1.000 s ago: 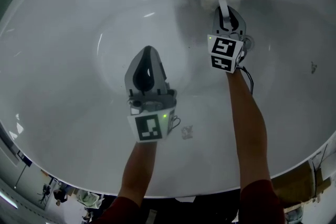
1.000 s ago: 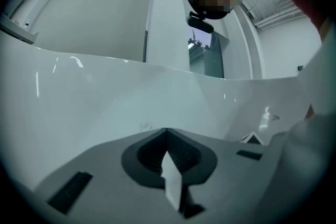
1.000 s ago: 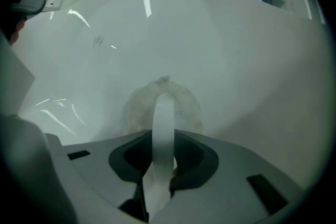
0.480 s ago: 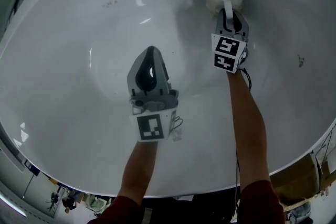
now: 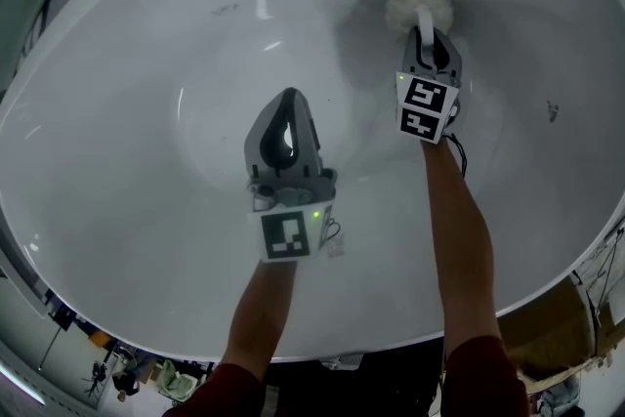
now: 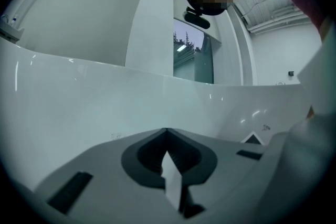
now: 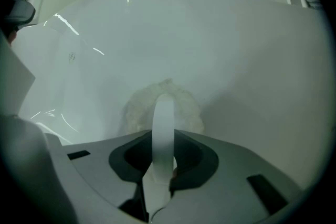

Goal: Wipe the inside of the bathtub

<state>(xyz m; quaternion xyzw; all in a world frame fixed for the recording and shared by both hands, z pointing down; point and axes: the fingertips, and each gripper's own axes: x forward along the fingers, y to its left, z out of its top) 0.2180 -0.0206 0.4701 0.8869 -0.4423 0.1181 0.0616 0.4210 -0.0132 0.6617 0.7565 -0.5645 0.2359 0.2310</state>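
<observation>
Slid a shade lower in the head view over the last second, going by the fluffy white scrub pad (image 5: pixel 418 3) and the right gripper (image 5: pixel 427 36) behind it. Hardly any other change, save a dark speck (image 5: pixel 552 110) on the right-hand wall drifting leftwards, so likely as much head movement as hand movement.

Find the pad at the upper middle-right of the frame, pressed against the curved inner wall of the bathtub (image 5: pixel 146 171). Note the right gripper pinched tight on the pad's white loop handle (image 5: pixel 424 19), seen standing upright between the jaws in the right gripper view. See the left gripper (image 5: pixel 290 97) at mid-frame, pressed together on nothing, well apart from the pad. Cannot tell whether touching the tub floor or held just over it.

Expect a light, soft, squashy head, flattening under pressure and springing back. Expect a stiffer handle, thin and smooth, prone to twisting or slipping in a loose hold. Keep hold low on the loop, close to the head, for a firm push without wobble. Treat the tub as hard, glossy and slick, probably offering the pad little friction.

Count one bathtub, one pad with one handle, two grippers, a left forearm (image 5: pixel 264 308) and a right forearm (image 5: pixel 461 229). Count also two small marks on the enamel: the dark speck at the right and a second speck (image 5: pixel 225 10) at upper left.
</observation>
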